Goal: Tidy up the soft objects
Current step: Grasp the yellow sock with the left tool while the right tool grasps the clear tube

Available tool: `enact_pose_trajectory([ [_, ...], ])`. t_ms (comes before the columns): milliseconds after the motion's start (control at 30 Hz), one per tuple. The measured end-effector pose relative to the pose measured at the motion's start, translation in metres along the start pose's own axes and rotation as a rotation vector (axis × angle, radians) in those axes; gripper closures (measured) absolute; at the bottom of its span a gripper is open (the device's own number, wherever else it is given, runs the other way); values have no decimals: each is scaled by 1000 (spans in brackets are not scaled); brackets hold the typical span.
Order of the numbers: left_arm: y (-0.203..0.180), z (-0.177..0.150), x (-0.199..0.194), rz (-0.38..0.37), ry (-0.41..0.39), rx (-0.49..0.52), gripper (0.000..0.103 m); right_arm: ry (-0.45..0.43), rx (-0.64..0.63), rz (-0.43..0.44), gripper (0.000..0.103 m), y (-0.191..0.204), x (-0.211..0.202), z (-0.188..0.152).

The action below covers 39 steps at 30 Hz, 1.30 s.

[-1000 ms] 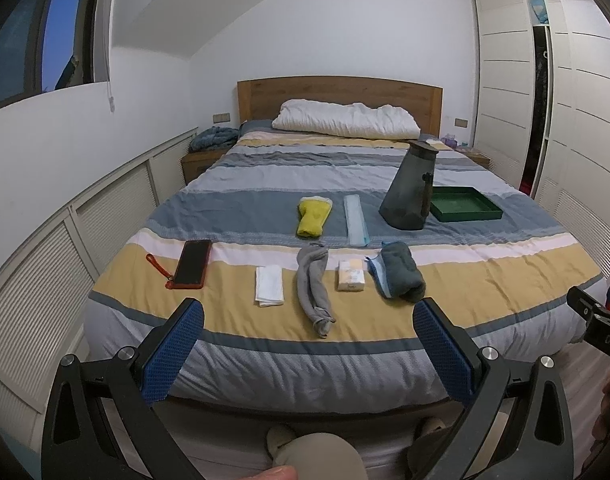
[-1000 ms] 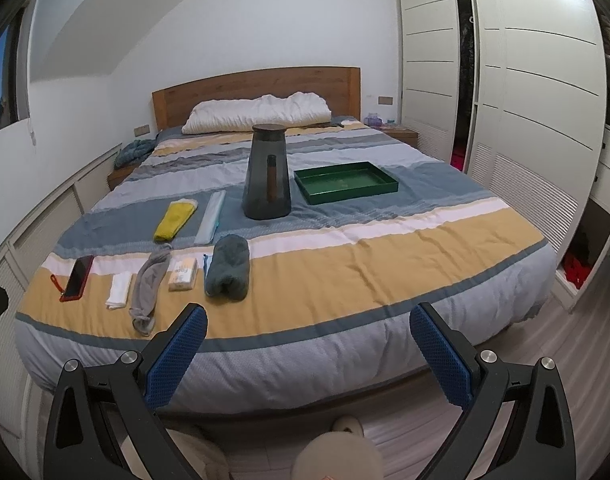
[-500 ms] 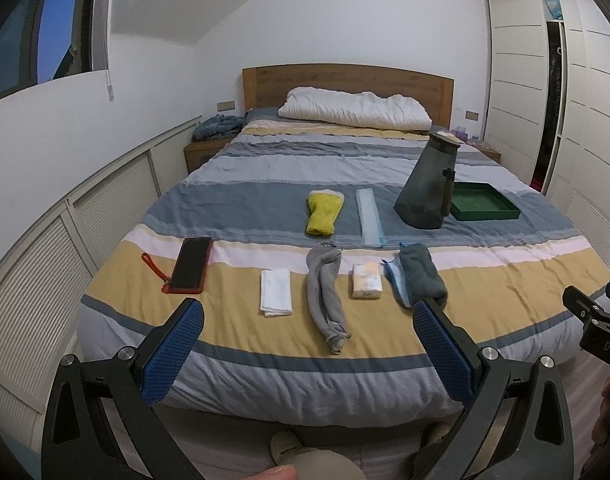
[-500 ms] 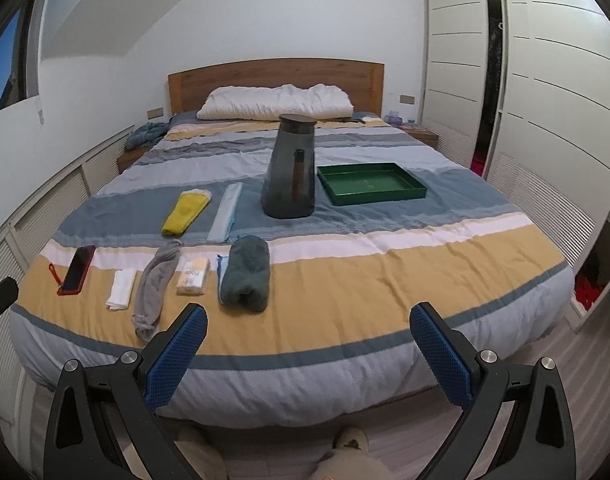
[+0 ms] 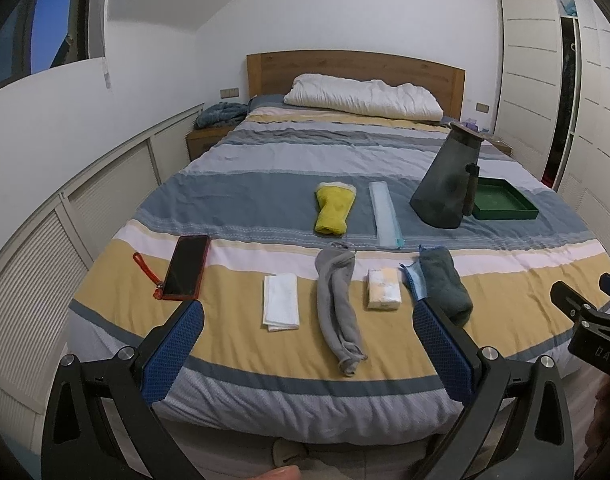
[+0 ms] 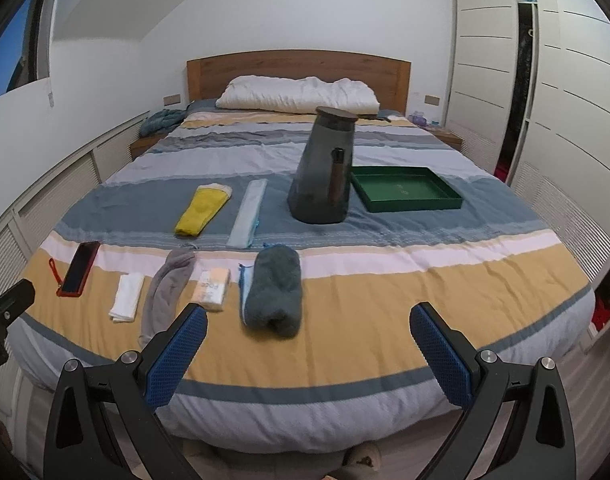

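Grey sock [image 5: 339, 304] between left gripper [image 5: 307, 344] fingers, untouched; jaws apart

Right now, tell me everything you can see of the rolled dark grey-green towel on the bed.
The rolled dark grey-green fluffy towel lies lengthwise on the striped duvet, across its white and yellow bands, near the foot of the bed. It looks like thick terry cloth, rolled into a fat bundle with the open roll end facing the cameras. A light blue cloth edge rests against its left side. Neither claw touches it.
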State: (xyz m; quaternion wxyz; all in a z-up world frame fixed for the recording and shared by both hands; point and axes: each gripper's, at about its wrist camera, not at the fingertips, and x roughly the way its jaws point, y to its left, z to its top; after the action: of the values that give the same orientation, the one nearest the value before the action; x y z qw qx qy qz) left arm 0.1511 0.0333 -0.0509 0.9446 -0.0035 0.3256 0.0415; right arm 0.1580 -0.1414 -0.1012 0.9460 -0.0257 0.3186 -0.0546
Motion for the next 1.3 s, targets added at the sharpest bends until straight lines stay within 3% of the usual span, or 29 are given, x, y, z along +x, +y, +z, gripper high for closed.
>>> enact_pose_trajectory([
  [467, 4, 27, 76, 19, 44, 11, 1, 14, -37, 39, 0, 38, 86, 40],
  [733, 4, 67, 177, 14, 113, 89, 1, 49, -97, 94, 0, 73, 205, 88],
  [867, -3, 98, 250, -28, 190, 129, 1, 94, -96, 117, 0, 84, 277, 114],
  [1000, -18, 124, 311, -81, 293, 157, 1, 191, -87, 85, 0, 90, 350, 138],
  [1300, -48, 146, 427, -76, 504, 296, 1, 388, -107, 10, 0, 94, 474, 166],
])
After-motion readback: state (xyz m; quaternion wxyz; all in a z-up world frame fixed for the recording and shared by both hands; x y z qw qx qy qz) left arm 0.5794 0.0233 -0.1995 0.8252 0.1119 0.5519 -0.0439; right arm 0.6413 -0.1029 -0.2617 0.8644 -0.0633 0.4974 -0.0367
